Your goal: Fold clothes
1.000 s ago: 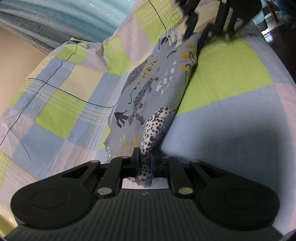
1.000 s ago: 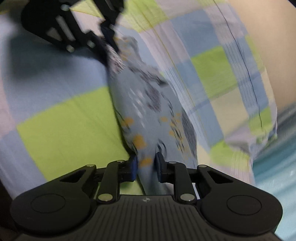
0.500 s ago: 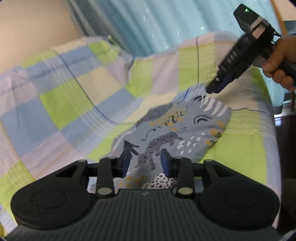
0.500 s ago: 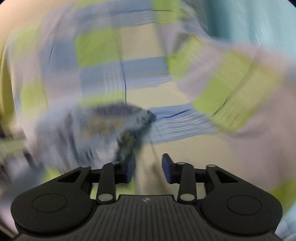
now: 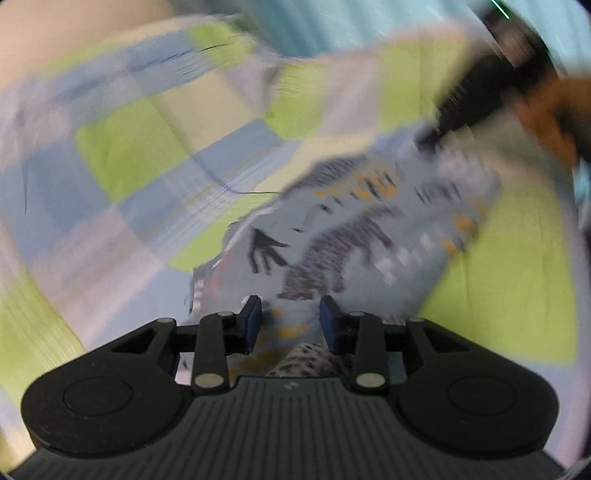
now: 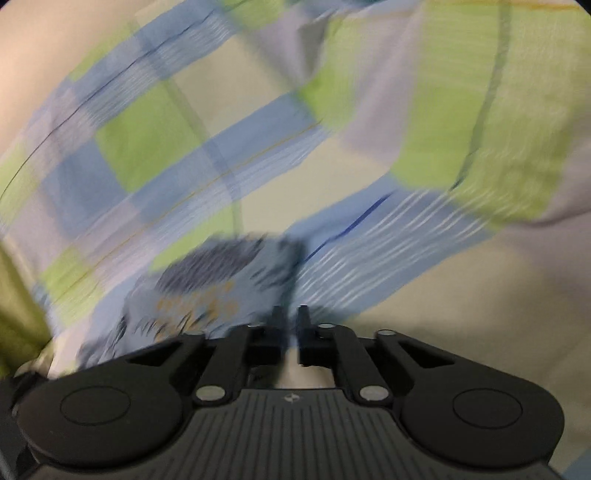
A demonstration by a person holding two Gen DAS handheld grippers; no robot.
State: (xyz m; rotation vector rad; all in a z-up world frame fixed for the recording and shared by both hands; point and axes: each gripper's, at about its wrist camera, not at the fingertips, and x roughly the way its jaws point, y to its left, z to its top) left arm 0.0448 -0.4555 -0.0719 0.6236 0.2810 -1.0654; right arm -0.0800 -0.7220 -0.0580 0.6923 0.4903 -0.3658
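Observation:
A blue-grey garment (image 5: 362,236) printed with leopards and orange spots lies folded on the checked bed sheet (image 5: 122,147). My left gripper (image 5: 290,319) is open, its blue pads apart just over the garment's near end. In the right wrist view the garment (image 6: 221,284) lies low left of centre. My right gripper (image 6: 291,317) has its jaws nearly together beside the garment's right corner, with nothing seen between them. The right gripper also shows, blurred, in the left wrist view (image 5: 480,92) above the garment's far end. Both views are motion-blurred.
The green, blue, lilac and cream checked sheet (image 6: 258,147) covers the bed. A pale blue curtain (image 5: 332,26) hangs behind it and a beige wall (image 5: 74,33) stands at the left. The person's hand (image 5: 546,110) holds the right gripper.
Both grippers let go of the garment, which dropped onto the sheet. The left jaws opened and stay open. The right jaws opened and have now closed to a narrow gap.

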